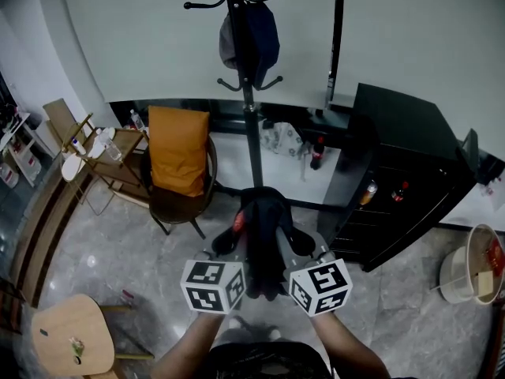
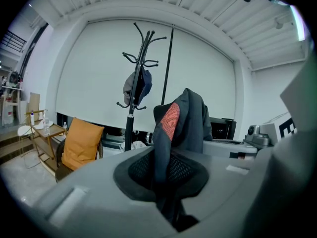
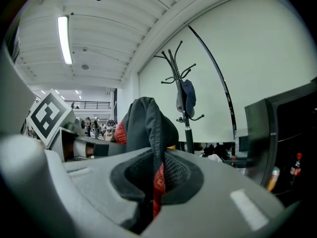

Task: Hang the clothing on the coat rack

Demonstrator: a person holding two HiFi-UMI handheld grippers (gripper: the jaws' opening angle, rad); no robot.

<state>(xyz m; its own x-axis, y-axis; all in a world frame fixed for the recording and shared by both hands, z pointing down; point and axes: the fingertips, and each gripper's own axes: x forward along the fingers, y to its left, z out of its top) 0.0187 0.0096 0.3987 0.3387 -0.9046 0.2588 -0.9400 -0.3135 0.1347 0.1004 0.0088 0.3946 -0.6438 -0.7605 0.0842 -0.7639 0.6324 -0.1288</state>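
A dark garment with red patches (image 1: 261,235) hangs bunched between my two grippers, held up in front of the black coat rack (image 1: 246,93). My left gripper (image 1: 237,247) is shut on the garment's fabric (image 2: 181,123), which rises out of its closed jaws. My right gripper (image 1: 290,247) is shut on the same garment (image 3: 146,128) from the other side. The coat rack (image 2: 136,83) (image 3: 184,103) stands ahead, with a dark cap (image 1: 251,42) hanging on one of its hooks.
A chair with an orange cushion (image 1: 178,152) stands left of the rack. A black cabinet (image 1: 402,172) with bottles sits on the right, a wooden stool (image 1: 71,334) at lower left, a bucket (image 1: 473,271) at far right. A thin black pole (image 1: 337,38) leans behind.
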